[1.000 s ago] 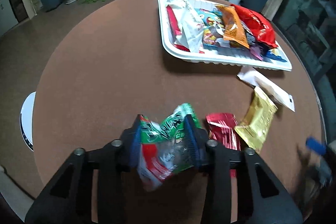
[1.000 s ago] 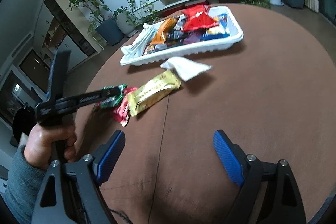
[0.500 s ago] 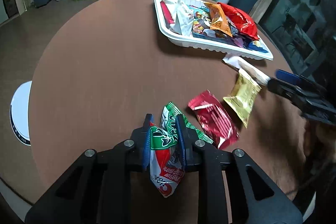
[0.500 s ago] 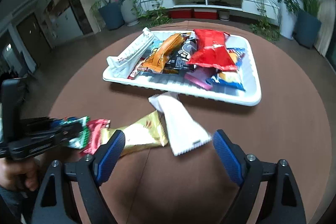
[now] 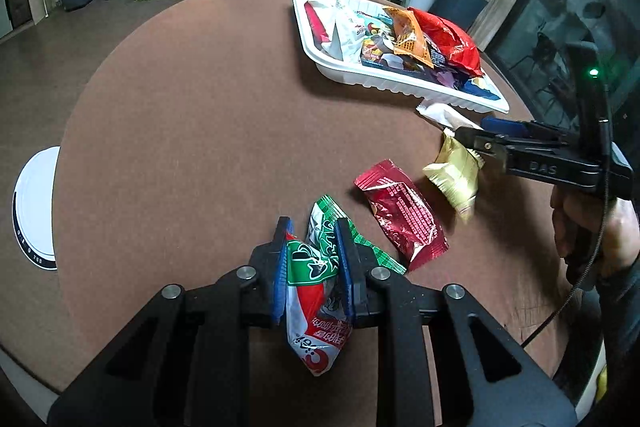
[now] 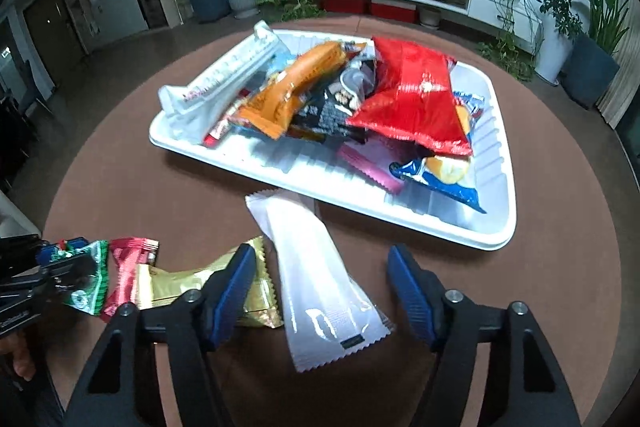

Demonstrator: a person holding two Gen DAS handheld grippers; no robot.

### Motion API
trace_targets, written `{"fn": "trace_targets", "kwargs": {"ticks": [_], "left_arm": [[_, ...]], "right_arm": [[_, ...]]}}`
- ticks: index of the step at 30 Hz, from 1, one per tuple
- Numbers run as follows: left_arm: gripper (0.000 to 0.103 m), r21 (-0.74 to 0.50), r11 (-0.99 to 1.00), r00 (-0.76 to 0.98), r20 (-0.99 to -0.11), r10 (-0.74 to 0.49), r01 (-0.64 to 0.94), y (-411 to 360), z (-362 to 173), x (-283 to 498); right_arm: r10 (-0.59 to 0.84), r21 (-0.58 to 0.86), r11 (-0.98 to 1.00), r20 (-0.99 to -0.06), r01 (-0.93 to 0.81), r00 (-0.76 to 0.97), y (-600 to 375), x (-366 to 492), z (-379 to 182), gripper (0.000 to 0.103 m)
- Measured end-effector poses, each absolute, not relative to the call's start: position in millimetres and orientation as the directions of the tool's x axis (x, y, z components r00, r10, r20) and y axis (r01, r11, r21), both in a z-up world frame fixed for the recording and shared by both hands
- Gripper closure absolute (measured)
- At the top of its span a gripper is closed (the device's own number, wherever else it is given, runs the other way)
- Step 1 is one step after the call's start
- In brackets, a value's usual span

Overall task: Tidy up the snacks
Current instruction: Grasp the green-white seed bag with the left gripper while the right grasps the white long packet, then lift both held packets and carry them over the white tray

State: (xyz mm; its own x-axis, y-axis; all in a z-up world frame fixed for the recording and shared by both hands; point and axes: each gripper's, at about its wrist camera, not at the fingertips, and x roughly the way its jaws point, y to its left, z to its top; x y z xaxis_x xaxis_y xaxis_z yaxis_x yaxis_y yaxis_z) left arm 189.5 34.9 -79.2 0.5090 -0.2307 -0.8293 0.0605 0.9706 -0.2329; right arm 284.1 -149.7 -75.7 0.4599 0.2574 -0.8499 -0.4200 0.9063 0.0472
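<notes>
Your left gripper (image 5: 312, 267) pinches the green packet (image 5: 316, 279) by one crumpled end, so it may slip, while your right gripper's (image 6: 320, 291) half-open, just-closing jaws straddle the white packet (image 6: 316, 275) unclamped and could snag the gold packet (image 6: 188, 283) beside it near the desk (image 5: 180, 107) edge.

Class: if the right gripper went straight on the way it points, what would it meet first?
Most likely the white packet lying between the open fingers of the right gripper, then the table under it; depth is unclear.
</notes>
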Motion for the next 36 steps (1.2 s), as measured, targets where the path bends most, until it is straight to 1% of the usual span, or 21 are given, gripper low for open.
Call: {"fn": "trace_targets", "kwargs": {"ticks": [6, 9, 11, 13, 15, 21, 25, 29, 36], "left_arm": [[0.084, -0.234, 0.970, 0.508, -0.829, -0.232, 0.061, 35, -79, 189], [0.084, -0.233, 0.970, 0.509, -0.829, -0.232, 0.062, 35, -79, 189], [0.084, -0.234, 0.970, 0.509, -0.829, -0.232, 0.062, 35, -79, 189], [0.084, -0.233, 0.970, 0.509, -0.829, -0.232, 0.062, 35, -79, 189], [0.084, -0.232, 0.971, 0.511, -0.828, -0.231, 0.063, 35, -79, 189], [0.084, -0.221, 0.973, 0.513, -0.828, -0.224, 0.067, 34, -79, 188], [0.084, -0.218, 0.974, 0.516, -0.827, -0.221, 0.067, 33, -78, 187], [0.085, -0.226, 0.972, 0.521, -0.824, -0.223, 0.057, 36, -78, 186], [0.085, -0.292, 0.955, 0.543, -0.795, -0.270, 0.047, 41, -69, 182]], "right_arm": [[0.226, 0.012, 0.902, -0.865, -0.432, 0.447, -143, 285, -80, 0.042], [0.223, -0.001, 0.893, -0.868, -0.451, 0.444, -137, 285, -78, 0.049], [0.227, 0.002, 0.888, -0.872, -0.460, 0.434, -135, 284, -77, 0.055], [0.231, 0.008, 0.886, -0.875, -0.464, 0.426, -134, 283, -76, 0.058], [0.239, 0.017, 0.883, -0.877, -0.470, 0.417, -134, 281, -76, 0.065], [0.253, 0.049, 0.880, -0.891, -0.472, 0.378, -144, 266, -74, 0.077], [0.286, 0.116, 0.899, -0.885, -0.421, 0.367, -160, 256, -73, 0.080], [0.345, 0.208, 0.914, -0.852, -0.350, 0.394, -184, 235, -72, 0.081], [0.425, 0.344, 0.904, -0.786, -0.252, 0.449, -224, 210, -63, 0.081]]}}
